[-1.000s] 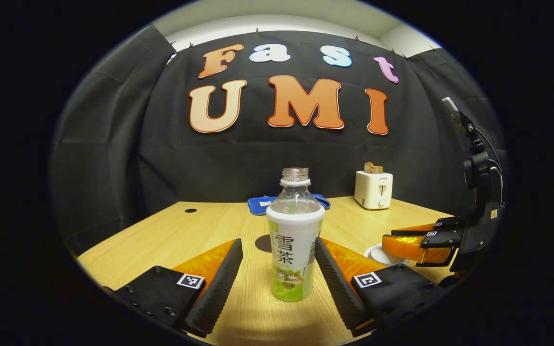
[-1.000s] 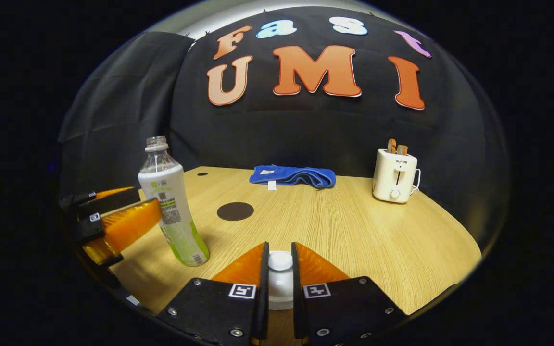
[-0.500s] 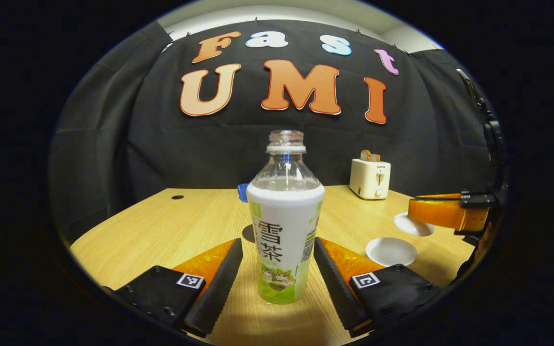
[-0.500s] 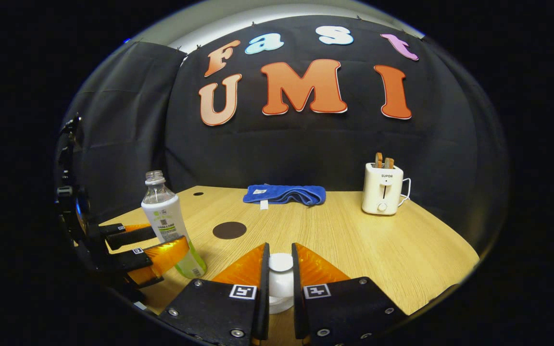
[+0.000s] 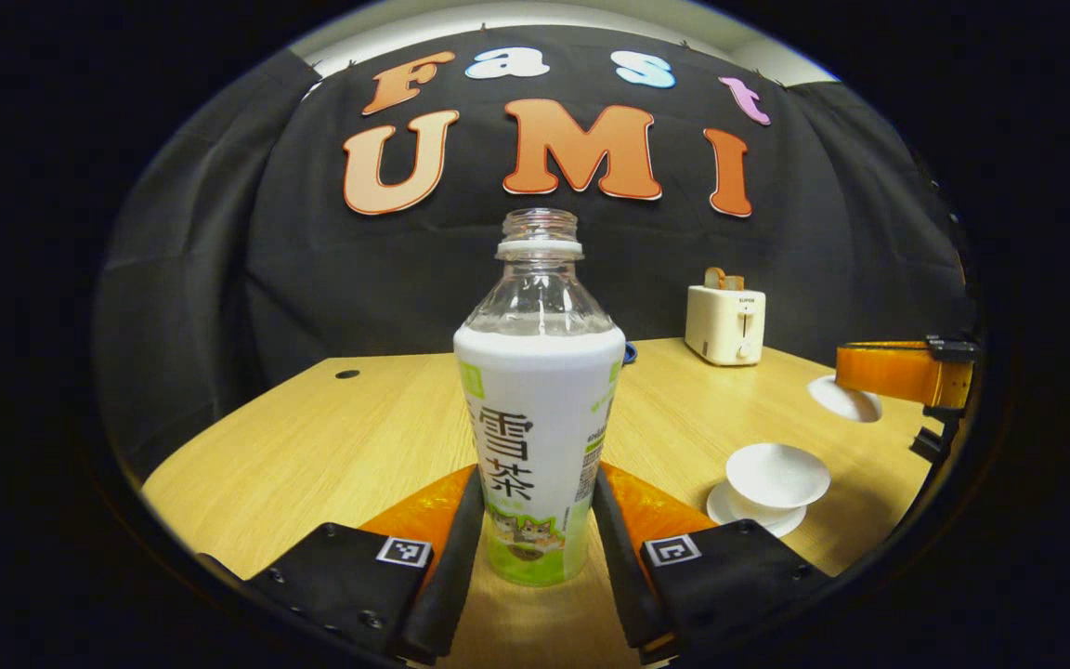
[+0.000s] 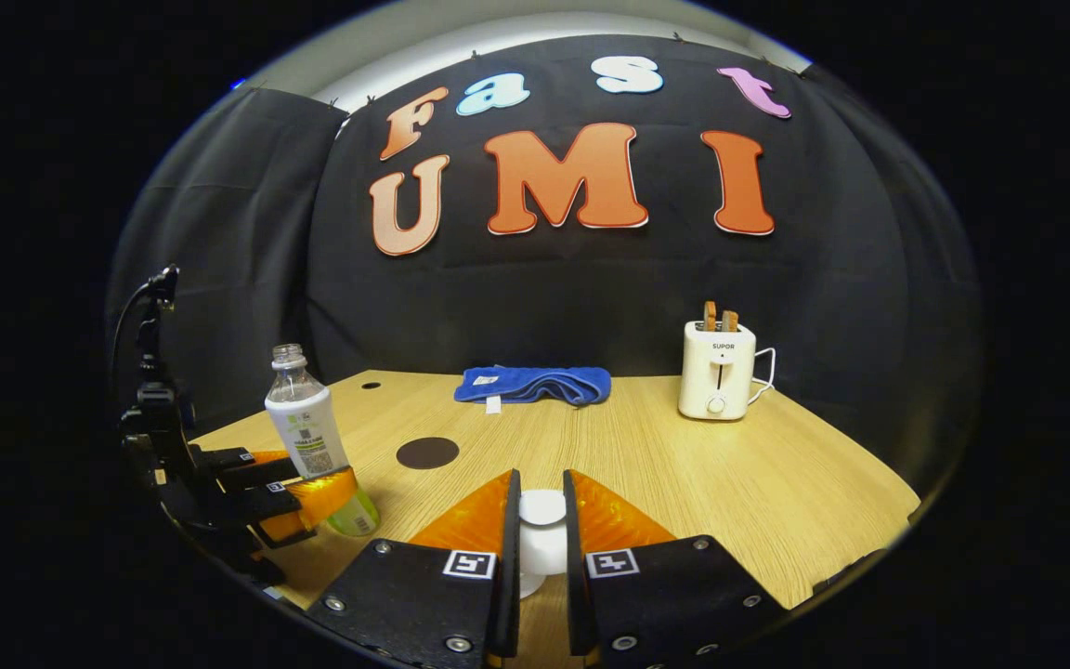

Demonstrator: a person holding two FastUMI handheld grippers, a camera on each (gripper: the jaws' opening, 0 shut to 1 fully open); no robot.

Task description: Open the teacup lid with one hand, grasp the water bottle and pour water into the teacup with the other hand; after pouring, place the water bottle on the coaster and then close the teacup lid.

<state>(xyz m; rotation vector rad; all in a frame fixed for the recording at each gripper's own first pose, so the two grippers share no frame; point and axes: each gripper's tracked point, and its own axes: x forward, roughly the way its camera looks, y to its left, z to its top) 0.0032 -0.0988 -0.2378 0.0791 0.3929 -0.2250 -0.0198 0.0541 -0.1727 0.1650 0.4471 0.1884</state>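
Note:
The uncapped water bottle (image 5: 540,409) with a white and green label stands upright on the wooden table (image 5: 331,446). My left gripper (image 5: 535,478) is shut on its lower body, one finger pressing each side. The same bottle (image 6: 306,429) and left gripper (image 6: 298,497) sit at the far left of the right gripper view. The white teacup (image 5: 776,474) stands uncovered on its saucer (image 5: 725,509) to the right. My right gripper (image 6: 541,478) is shut on the knob of the white lid (image 6: 542,520) and holds it in the air. The lid (image 5: 843,398) hangs beyond the cup. A dark round coaster (image 6: 427,452) lies mid-table.
A folded blue cloth (image 6: 533,383) lies at the back of the table by the black wall. A white toaster (image 6: 716,372) with bread in it stands at the back right. A small hole (image 5: 346,373) marks the far left of the tabletop.
My left gripper moved in and closed on the bottle. My right gripper lifted the lid off the teacup and carried it up and away, leaving the cup uncovered.

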